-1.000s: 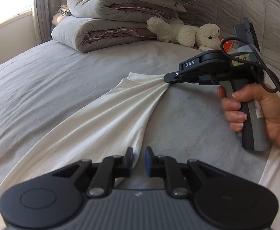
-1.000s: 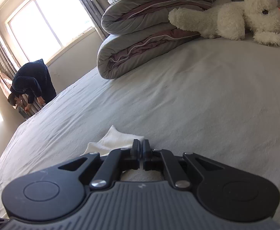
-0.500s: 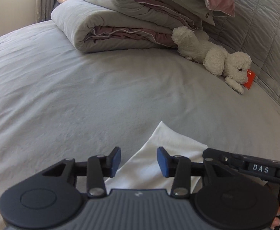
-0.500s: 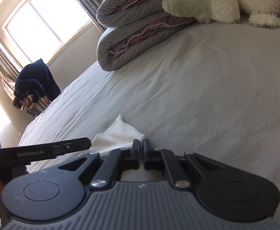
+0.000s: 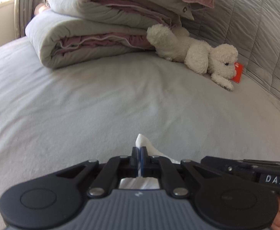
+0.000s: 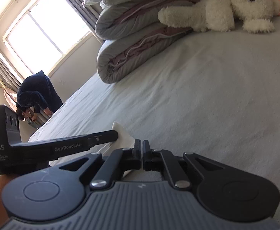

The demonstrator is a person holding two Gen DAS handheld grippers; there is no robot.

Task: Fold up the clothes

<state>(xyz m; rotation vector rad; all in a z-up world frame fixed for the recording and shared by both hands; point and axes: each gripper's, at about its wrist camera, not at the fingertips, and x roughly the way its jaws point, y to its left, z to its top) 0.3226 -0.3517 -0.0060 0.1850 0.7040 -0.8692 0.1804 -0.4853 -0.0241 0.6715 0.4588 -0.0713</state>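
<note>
Two hand-held grippers pinching one corner region of a white garment [image 5: 146,145] on a grey bed sheet [image 5: 101,105].

Garment: thin, plain white cloth, soft and slightly creased. Only a small part shows in either view. In the left wrist view a pointed tip rises just beyond the fingertips, and a flat white patch lies under the gripper body. In the right wrist view the same cloth [image 6: 123,134] appears as a small triangular flap stretched between the two tools. Its point is directed toward the far end of the bed, where the bedding lies. The long axis of the whole garment cannot be told, since most of it is hidden below the grippers.

Left gripper [image 5: 139,158]: jaws drawn together on the white cloth, a sliver of fabric showing between the pads; in the right wrist view its finger tip [image 6: 113,134] meets the flap's left edge.

Right gripper [image 6: 141,153]: jaws nearly closed, clamped on the cloth's near-right edge; it enters the left wrist view low at right [image 5: 235,167].

Far end: folded grey and mauve duvets [image 5: 93,38] stacked at left, a white plush toy [image 5: 197,53] lying beside them to the right, with a red tag [image 5: 238,72] at its head.
</note>
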